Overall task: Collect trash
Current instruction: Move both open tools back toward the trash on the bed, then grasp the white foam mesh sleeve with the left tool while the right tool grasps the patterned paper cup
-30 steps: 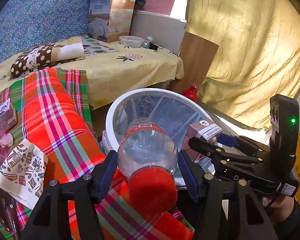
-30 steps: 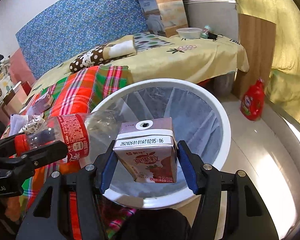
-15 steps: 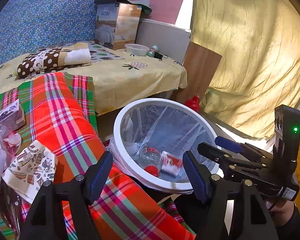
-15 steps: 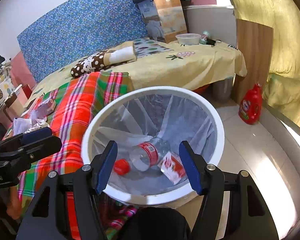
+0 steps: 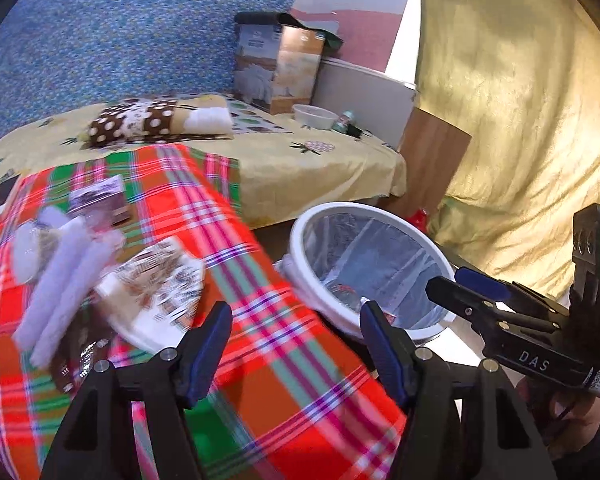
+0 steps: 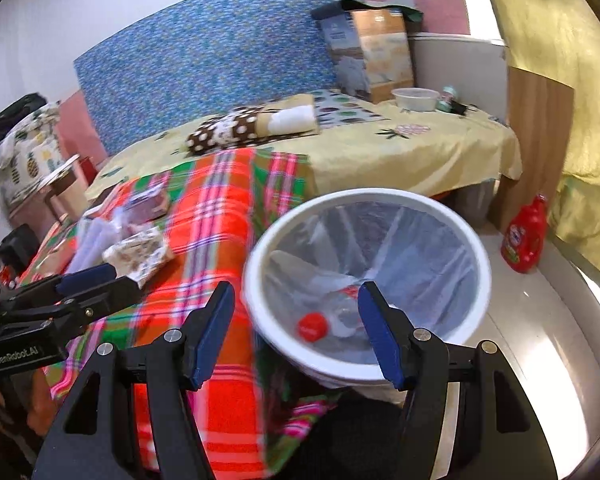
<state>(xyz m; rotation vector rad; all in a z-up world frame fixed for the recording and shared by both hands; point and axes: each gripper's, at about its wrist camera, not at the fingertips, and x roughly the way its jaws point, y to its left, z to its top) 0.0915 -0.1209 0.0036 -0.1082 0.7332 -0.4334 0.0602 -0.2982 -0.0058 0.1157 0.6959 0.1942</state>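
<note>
Since a second ago the bottle (image 6: 332,318) and carton have dropped into the white bin (image 6: 366,362), and the left tool (image 5: 296,340) and right tool (image 6: 296,328), jaws just opened wide and empty, have swung toward the bed. Remaining wrappers (image 5: 156,284) lie on the plaid blanket (image 5: 284,364). Soft, uneven bedding could let a pinch snag cloth.

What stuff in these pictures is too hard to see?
- Trash pile on the plaid blanket: motion-blurred in the left wrist view, items unclear.
- Bottle in the bin: the right wrist view's own finger covers part.
- Small things by the bowl: too small.
</note>
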